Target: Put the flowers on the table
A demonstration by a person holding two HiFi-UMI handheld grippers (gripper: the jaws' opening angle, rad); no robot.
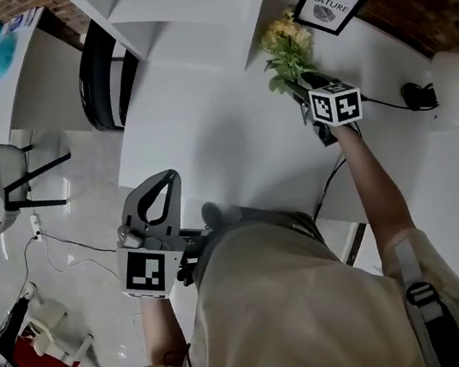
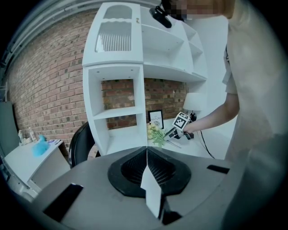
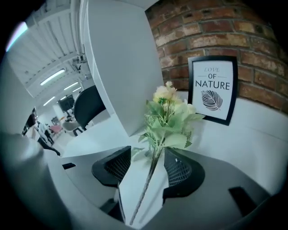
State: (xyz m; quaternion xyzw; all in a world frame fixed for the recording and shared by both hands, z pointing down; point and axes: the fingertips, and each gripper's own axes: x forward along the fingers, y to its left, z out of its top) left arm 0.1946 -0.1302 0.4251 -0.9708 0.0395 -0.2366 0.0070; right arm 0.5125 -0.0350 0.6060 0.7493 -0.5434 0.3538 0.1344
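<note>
Flowers (image 3: pixel 168 119) lie on the counter (image 1: pixel 222 136) just left of the frame (image 3: pixel 215 88), blooms nearest it, stem running away from it and in between my right tongs (image 3: pixel 148 168). Those tongs stand wide apart, pads off the stem, gripping nothing. My left tongs (image 2: pixel 147 168) are closed, empty, held off the counter's near edge, well apart from the frame. A shelf (image 2: pixel 117 90) stands on the counter left of the frame.
</note>
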